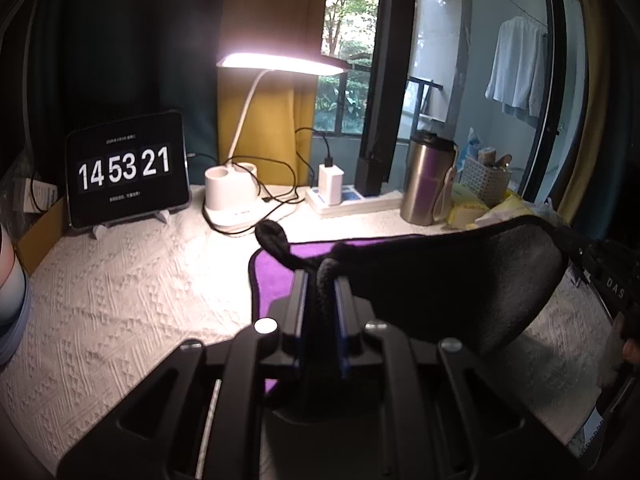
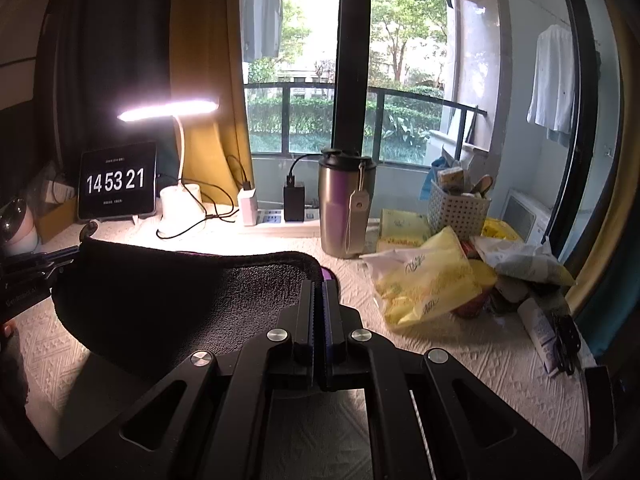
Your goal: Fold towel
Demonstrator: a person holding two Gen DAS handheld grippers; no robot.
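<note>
The towel (image 1: pixel 452 280) is dark on one side and purple on the other, with a black hem and a hanging loop (image 1: pixel 272 236). It hangs lifted between both grippers over the white textured cloth (image 1: pixel 120 288); a purple part (image 1: pixel 276 268) lies on the cloth. My left gripper (image 1: pixel 322 280) is shut on one corner by the loop. My right gripper (image 2: pixel 319 286) is shut on the other corner of the towel (image 2: pixel 168 300). The right gripper shows at the right edge of the left wrist view (image 1: pixel 608 276), and the left gripper at the left edge of the right wrist view (image 2: pixel 36 268).
At the back stand a tablet clock (image 1: pixel 128 170), a lit white desk lamp (image 1: pixel 236 192), a power strip with chargers (image 2: pixel 280 216), a steel tumbler (image 2: pixel 346 208) and a white basket (image 2: pixel 458 210). Yellow snack bags (image 2: pixel 428 280) and a tube (image 2: pixel 540 332) lie at the right.
</note>
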